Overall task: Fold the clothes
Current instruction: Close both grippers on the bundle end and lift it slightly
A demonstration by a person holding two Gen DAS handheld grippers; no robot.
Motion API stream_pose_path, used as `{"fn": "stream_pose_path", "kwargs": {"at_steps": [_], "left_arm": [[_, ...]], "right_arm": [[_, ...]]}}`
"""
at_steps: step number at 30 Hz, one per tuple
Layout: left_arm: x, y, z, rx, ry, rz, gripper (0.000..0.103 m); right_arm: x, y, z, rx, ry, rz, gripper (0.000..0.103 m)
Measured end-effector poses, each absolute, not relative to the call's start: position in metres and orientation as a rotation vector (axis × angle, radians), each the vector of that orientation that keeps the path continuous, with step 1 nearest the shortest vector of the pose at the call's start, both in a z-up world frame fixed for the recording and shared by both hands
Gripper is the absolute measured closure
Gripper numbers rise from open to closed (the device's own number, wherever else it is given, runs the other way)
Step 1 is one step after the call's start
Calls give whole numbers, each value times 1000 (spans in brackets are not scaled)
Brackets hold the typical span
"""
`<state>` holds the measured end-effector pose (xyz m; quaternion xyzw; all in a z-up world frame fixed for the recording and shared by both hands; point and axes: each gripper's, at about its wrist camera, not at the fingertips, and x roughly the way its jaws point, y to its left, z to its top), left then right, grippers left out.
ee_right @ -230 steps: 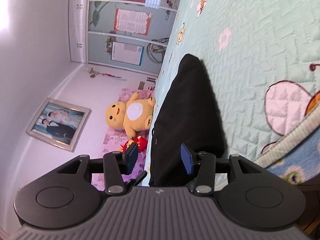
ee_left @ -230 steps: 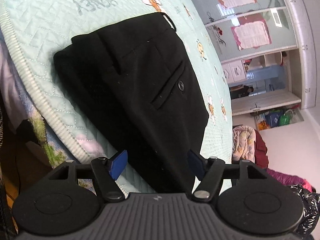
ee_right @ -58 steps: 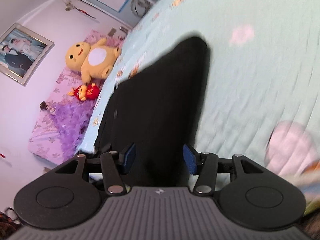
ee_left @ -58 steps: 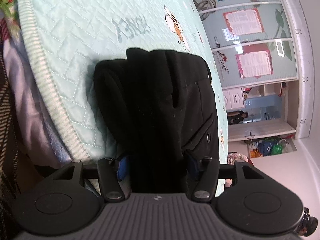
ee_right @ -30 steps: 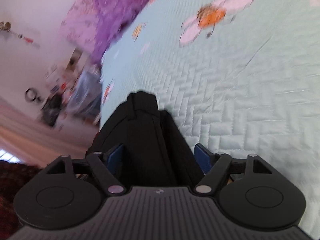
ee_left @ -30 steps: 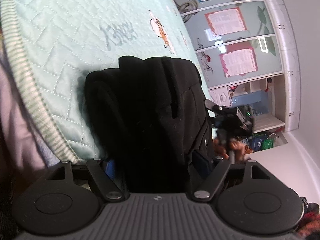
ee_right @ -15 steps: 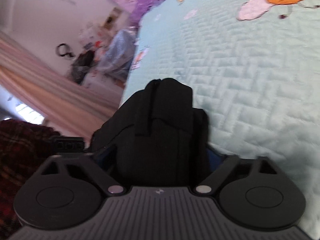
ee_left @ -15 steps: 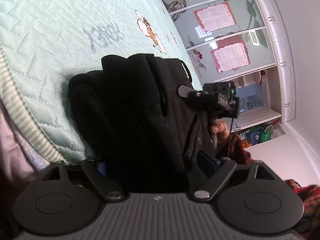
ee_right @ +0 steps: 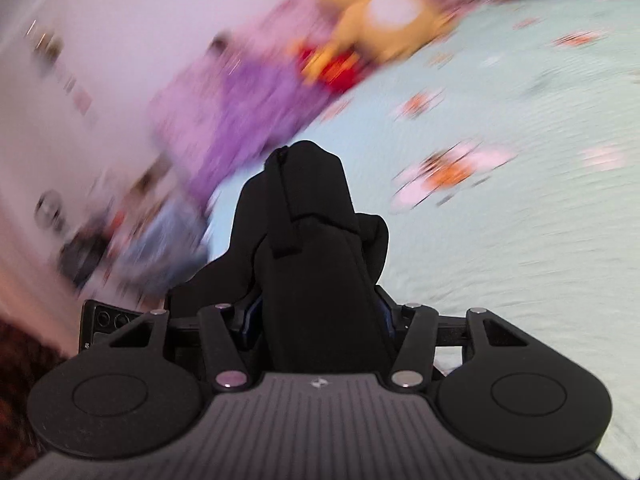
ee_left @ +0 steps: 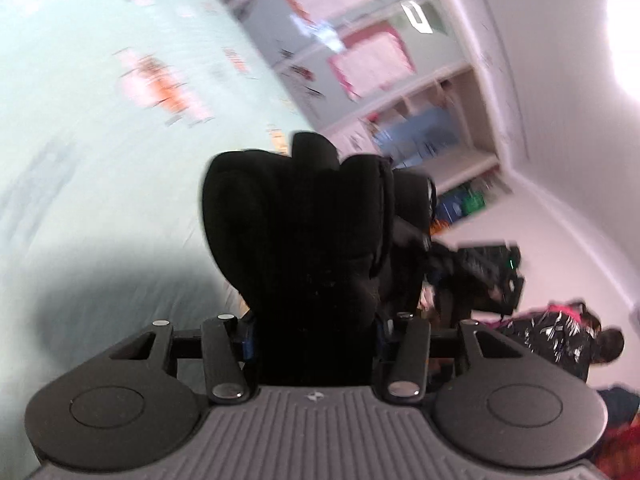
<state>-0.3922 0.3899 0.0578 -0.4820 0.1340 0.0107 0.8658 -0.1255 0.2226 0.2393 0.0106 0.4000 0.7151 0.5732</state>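
Trousers [ee_left: 304,232] — black and bunched into thick layers — sit between the jaws of both grippers above a pale green quilt [ee_left: 100,128]. The left gripper [ee_left: 314,330] and the right gripper [ee_right: 318,320] each have their jaws closing on a gathered end of the cloth, which fills the gap. Judging by the hold, this is the lift-and-carry stage of a fold — next comes laying the bundle flat and letting go evenly.
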Motion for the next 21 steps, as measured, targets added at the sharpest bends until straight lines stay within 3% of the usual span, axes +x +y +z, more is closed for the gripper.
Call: {"fn": "stream_pose_path", "kwargs": {"at_steps": [5, 10, 13, 16, 21], "left_arm": [[-260, 453, 77, -894, 372, 3, 52], [-150, 495, 21, -953, 584, 188, 45], [-151, 505, 2, -1040, 522, 210, 35], [-160, 513, -9, -1107, 457, 203, 33], [-180, 512, 1, -1138, 424, 126, 23]], "right_arm": [[-64, 189, 225, 305, 899, 1383, 48], [0, 198, 151, 420, 1010, 1078, 47], [27, 203, 102, 479, 1127, 957, 32], [33, 185, 92, 690, 1151, 972, 28], [22, 152, 100, 709, 1116, 1063, 23]]}}
